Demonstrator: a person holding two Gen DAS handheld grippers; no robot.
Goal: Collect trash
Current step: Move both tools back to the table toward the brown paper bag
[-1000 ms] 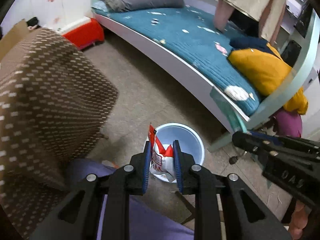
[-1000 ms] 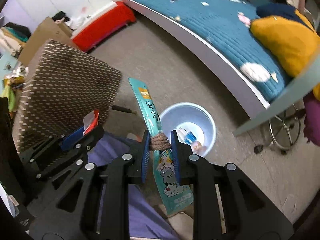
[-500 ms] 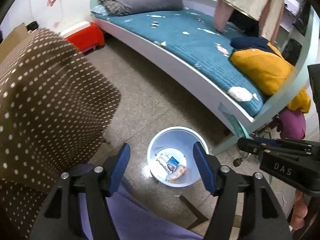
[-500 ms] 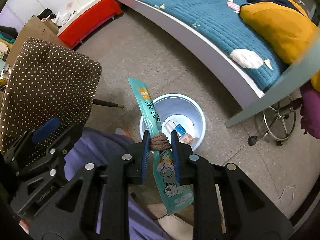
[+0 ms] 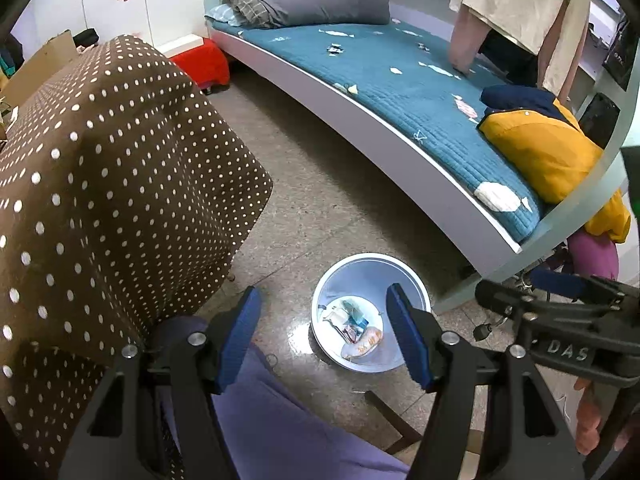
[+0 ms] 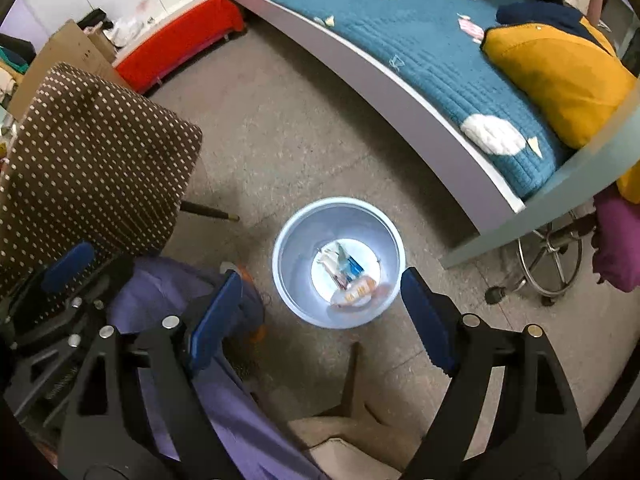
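A pale blue waste bin (image 5: 360, 258) stands on the floor below both grippers, with several wrappers (image 5: 352, 326) lying at its bottom. My left gripper (image 5: 322, 320) hangs open above it, nothing between its blue pads. My right gripper (image 6: 322, 292) is over the same bin (image 6: 288, 236); its jaws are opening wide with nothing between them, and the wrappers (image 6: 348, 276) show in the gap. Small paper scraps (image 5: 392, 70) lie scattered on the teal bed cover.
A brown dotted chair back (image 5: 100, 184) rises close on the left. The bed (image 5: 400, 136) curves across the right, with a yellow jacket (image 5: 544, 156) and a person (image 5: 520, 0) leaning on it. A red box (image 6: 180, 36) and a swivel-chair base (image 6: 552, 264) sit nearby.
Both grippers went from shut to open. The red-and-white packet left the left jaws and the long teal wrapper left the right jaws; more trash now lies in the bin.
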